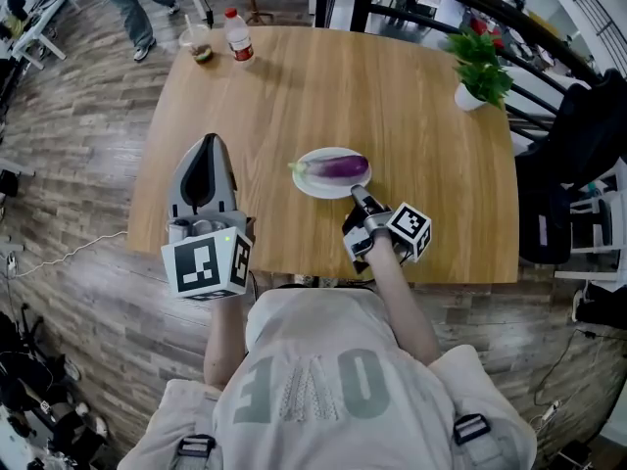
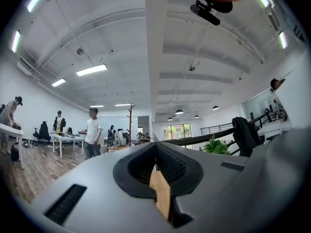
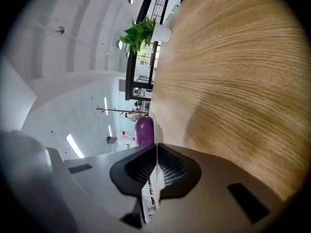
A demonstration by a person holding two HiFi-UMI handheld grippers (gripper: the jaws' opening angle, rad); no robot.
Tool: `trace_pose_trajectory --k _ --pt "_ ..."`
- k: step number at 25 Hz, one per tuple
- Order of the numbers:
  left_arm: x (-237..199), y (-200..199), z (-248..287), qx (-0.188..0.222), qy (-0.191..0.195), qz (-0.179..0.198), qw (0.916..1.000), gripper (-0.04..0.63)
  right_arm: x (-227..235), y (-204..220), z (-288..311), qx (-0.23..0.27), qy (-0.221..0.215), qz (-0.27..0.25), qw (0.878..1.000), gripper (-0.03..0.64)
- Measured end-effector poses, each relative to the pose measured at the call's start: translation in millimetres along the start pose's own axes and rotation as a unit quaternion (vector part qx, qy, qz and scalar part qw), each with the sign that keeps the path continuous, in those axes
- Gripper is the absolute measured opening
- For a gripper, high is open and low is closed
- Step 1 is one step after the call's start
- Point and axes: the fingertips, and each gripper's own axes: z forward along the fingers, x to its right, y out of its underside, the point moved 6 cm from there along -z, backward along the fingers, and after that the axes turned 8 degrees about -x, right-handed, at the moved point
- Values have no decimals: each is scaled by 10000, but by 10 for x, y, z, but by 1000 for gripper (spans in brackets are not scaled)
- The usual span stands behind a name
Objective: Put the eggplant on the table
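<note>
Eggplant (image 1: pixel 341 167) lies on the plate (image 1: pixel 312 186). Reach step: the right gripper (image 1: pixel 359 194), jaws pressed together, noses the plate's near rim and must spread next. The left gripper (image 1: pixel 208 141) is also closed.

A glossy purple eggplant (image 1: pixel 343 167) with a pale green stem sits on a round white plate (image 1: pixel 318 189), set against the honey-toned, fine-grained wood of the table (image 1: pixel 392 96). The matte grey left gripper (image 1: pixel 207 141) and right gripper (image 1: pixel 356 193) have black ribbed linings on their fingers (image 3: pixel 138 166). Each bears a white cube printed with black square markers. Along the far edge are a leafy green plant (image 1: pixel 482 62) in a white pot (image 1: pixel 467 97) and a clear plastic bottle (image 1: pixel 238 35) with a red cap and red label. The floor (image 1: pixel 78 164) is streaked grey-brown plank. The person's pale grey shirt (image 1: pixel 333 429) shows sage-green letters.
</note>
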Motion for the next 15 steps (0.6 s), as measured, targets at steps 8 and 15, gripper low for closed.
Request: trace_pose_trajectory --k 8,15 --pt "-59 38 -15 -132 -121 82 9998 8 260 -12 68 134 335 90 9993 26" --pt "-66 23 2 -128 -116 133 9998 8 375 -48 98 328 432 170 9984 26"
